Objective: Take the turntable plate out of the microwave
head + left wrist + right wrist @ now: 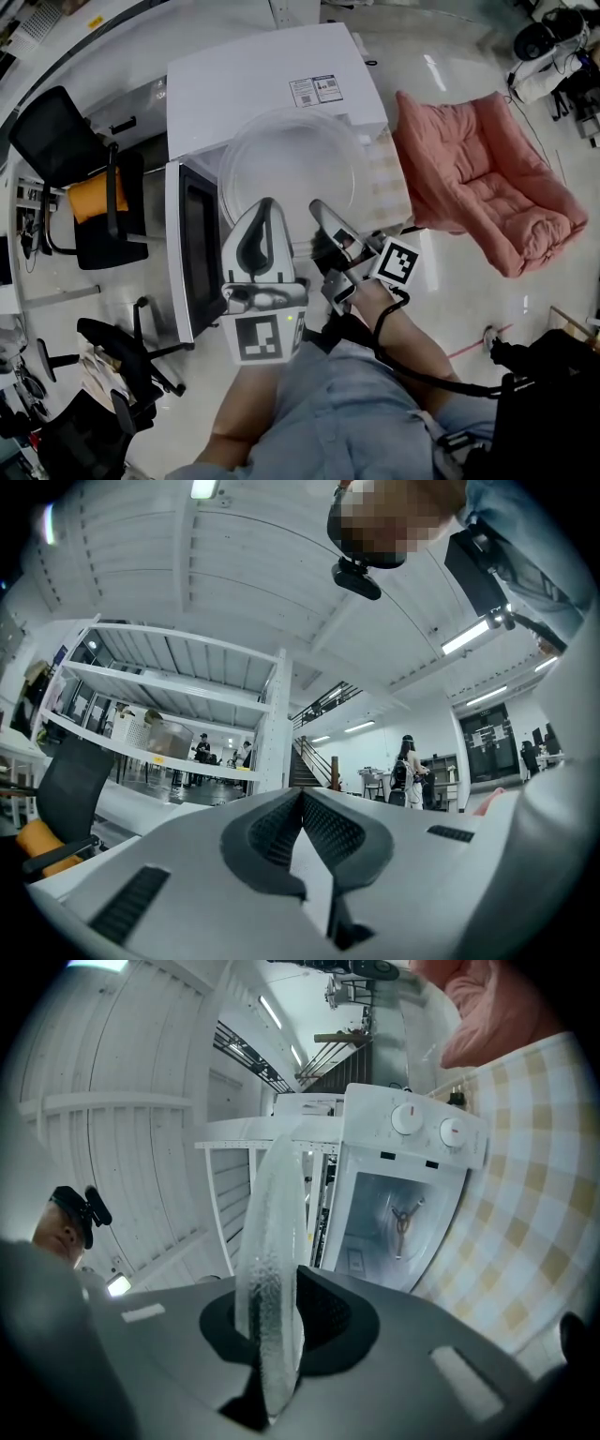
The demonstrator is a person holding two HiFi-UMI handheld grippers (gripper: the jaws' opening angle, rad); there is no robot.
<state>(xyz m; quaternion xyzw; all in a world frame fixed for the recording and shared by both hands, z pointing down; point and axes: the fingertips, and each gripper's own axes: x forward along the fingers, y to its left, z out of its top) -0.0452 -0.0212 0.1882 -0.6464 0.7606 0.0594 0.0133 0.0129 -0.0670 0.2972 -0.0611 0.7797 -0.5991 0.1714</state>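
Right hand-held gripper [321,209] clamps glass plate [291,164] at its 5 o'clock rim (over microwave [267,84]); left hand-held gripper [265,206] closed, empty.

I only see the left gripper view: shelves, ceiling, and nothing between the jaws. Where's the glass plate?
Observer: The right gripper is clamped on the rim of the turntable plate.
Operator: Is it out of the microwave?
Observer: Yes. The head view shows it held outside the microwave, whose door stands open.
Operator: Is anything inside now?
Observer: The right gripper view shows a three-armed support in the cavity.
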